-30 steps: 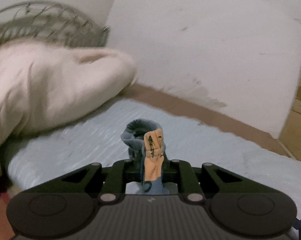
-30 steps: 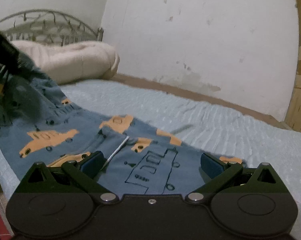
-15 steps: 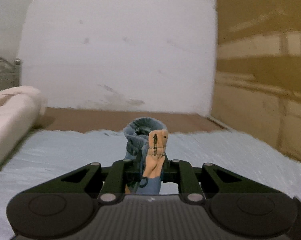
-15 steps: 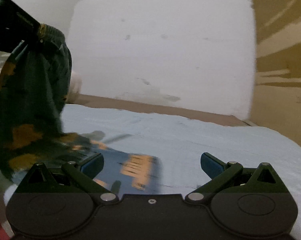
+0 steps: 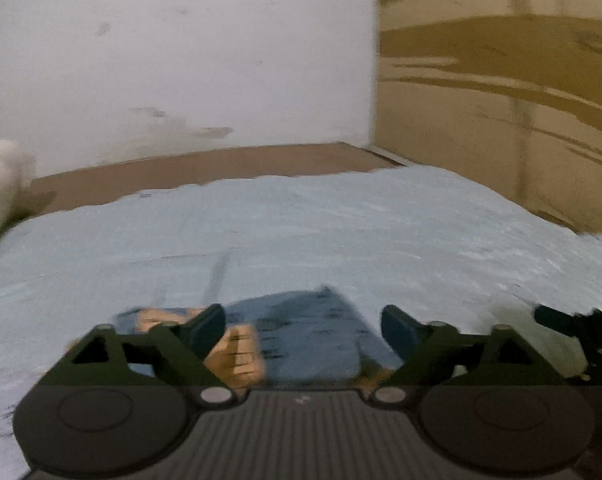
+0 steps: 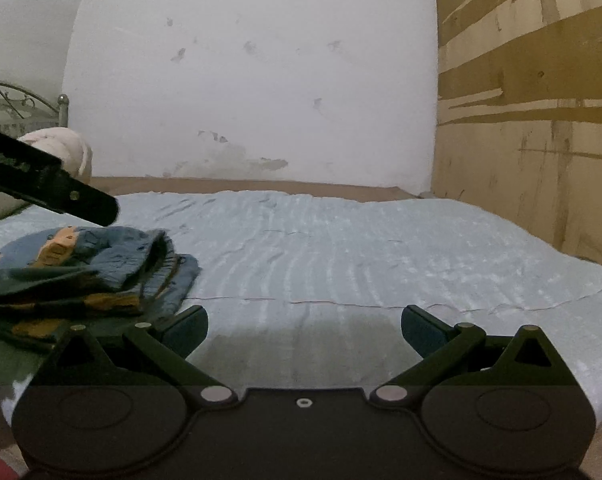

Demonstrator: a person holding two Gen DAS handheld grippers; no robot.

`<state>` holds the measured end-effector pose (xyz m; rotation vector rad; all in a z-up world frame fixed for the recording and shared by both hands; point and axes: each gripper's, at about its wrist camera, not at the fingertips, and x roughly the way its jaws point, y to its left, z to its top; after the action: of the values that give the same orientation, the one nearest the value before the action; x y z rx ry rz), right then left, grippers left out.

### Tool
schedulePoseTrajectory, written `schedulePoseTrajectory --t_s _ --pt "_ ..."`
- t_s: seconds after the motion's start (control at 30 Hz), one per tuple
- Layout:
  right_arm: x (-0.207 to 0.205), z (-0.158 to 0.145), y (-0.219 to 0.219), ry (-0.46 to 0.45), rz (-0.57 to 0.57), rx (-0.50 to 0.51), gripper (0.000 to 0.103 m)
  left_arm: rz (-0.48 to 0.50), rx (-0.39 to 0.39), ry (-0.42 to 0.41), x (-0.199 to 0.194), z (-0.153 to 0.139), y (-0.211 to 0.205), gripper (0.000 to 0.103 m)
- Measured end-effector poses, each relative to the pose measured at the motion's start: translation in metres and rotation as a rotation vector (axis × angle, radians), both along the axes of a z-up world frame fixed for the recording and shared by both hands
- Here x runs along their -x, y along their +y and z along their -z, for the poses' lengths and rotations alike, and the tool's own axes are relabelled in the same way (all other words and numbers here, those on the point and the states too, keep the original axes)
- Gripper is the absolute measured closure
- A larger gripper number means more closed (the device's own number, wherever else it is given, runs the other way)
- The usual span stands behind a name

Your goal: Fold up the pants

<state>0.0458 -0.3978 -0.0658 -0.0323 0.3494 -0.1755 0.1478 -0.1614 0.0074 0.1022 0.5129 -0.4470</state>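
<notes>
Pants (image 6: 89, 268) lie bunched at the left edge of the right view, on the blue bed cover (image 6: 361, 256). Left gripper (image 5: 303, 330) is spread wide above them. Right gripper (image 6: 303, 330) is spread wide too, over bare cover with lots of room.

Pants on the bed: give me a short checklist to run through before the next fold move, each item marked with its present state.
1. Left claw open, nothing held: ok.
2. Right claw open, nothing held: ok.
3. Pants resting on the blue bedsheet: ok.
4. Pants lying flat and neat: not ok, the layers look bunched in the right wrist view.
5. Fold edges aligned: cannot tell, the left wrist view is blurred.
6. Right claw over the pants: not ok, it faces bare sheet.
</notes>
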Motion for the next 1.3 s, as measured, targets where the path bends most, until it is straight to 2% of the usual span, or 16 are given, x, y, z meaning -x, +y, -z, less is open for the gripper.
schedulePoseTrajectory --t_s 0.17,0.23,0.33,0.57,0.73,0.87,1.03,1.13,1.23,1.27,1.3 --pt "-0.007 -0.012 0.014 -0.017 -0.103 -0.069 0.001 -0.212 0.055 0.032 0.003 -0.010 0.062 0.002" --pt "-0.013 -0.017 0.017 -0.008 -0.180 -0.149 0.001 -0.303 0.047 0.041 0.001 -0.011 0.083 0.001" --pt "-0.029 -0.023 0.024 0.059 -0.290 -0.289 0.001 -0.376 0.027 0.087 -0.006 -0.003 0.103 0.001" --pt "-0.055 -0.031 0.046 0.203 -0.414 -0.472 0.001 -0.386 0.060 0.238 -0.011 0.046 0.113 0.001" --pt "-0.059 -0.030 0.048 0.320 -0.428 -0.575 0.001 -0.362 0.067 0.258 -0.002 0.059 0.111 0.001" --pt "-0.062 -0.026 0.045 0.337 -0.391 -0.668 0.002 -0.350 0.081 0.257 0.005 0.062 0.116 0.001" --pt "-0.073 -0.021 0.039 0.300 -0.261 -0.734 0.013 -0.350 0.079 0.257 0.009 0.058 0.117 0.001" --pt "-0.077 -0.021 0.039 0.286 -0.182 -0.748 0.026 -0.354 0.080 0.255 0.009 0.058 0.117 0.001" --pt "-0.077 -0.021 0.037 0.279 -0.129 -0.742 0.047 -0.351 0.081 0.252 0.008 0.059 0.117 0.001" --pt "-0.076 -0.020 0.036 0.276 -0.113 -0.738 0.058 -0.351 0.083 0.252 0.008 0.058 0.117 0.001" --pt "-0.075 -0.019 0.034 0.275 -0.092 -0.734 0.063 -0.351 0.084 0.253 0.009 0.058 0.117 0.001"
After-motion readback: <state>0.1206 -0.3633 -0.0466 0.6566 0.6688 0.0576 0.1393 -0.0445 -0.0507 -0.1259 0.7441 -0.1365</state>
